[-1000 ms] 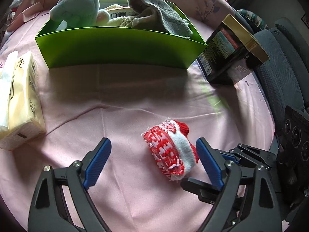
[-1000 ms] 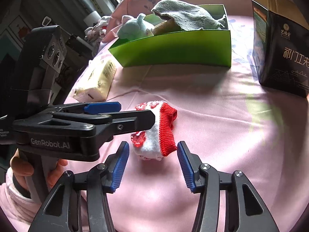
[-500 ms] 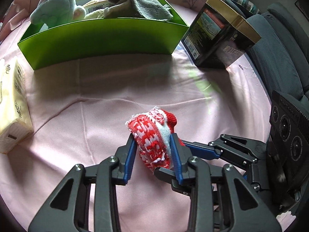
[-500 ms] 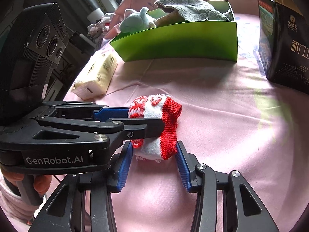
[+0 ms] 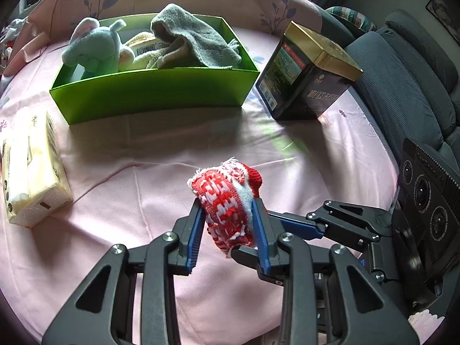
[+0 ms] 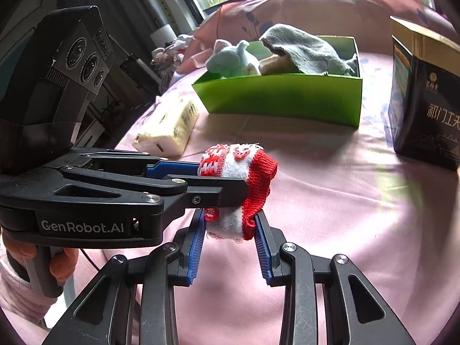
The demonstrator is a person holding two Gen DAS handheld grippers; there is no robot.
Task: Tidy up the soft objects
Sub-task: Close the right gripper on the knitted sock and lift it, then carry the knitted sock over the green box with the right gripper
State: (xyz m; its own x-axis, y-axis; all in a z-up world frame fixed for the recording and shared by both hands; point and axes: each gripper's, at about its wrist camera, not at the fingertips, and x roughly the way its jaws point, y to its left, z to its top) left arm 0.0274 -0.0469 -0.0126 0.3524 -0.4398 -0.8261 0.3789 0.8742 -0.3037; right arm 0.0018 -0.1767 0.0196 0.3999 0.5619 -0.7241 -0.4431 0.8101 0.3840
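A red and white knitted sock [image 5: 227,201] is lifted just above the pink cloth, gripped from two sides. My left gripper [image 5: 227,210] is shut on its patterned body. My right gripper [image 6: 230,221] reaches in from the right; its jaws are closing, with both blue pads pressing the sock's [image 6: 238,172] lower white and red end. In the right wrist view the left gripper [image 6: 221,178] comes in from the left. Farther back stands a green box [image 5: 152,95] holding a pale green plush toy [image 5: 95,49] and a grey towel [image 5: 195,40].
A pack of tissues [image 5: 31,166] lies at the left of the pink cloth [image 5: 143,172]. A black and gold carton [image 5: 307,80] stands right of the green box. A grey upholstered seat [image 5: 402,86] borders the right side. A person's hand [image 6: 60,261] holds the left gripper's handle.
Both grippers, open on either side of the sock a second ago, have shut on it. They have raised it off the cloth, and the box now looks farther below.
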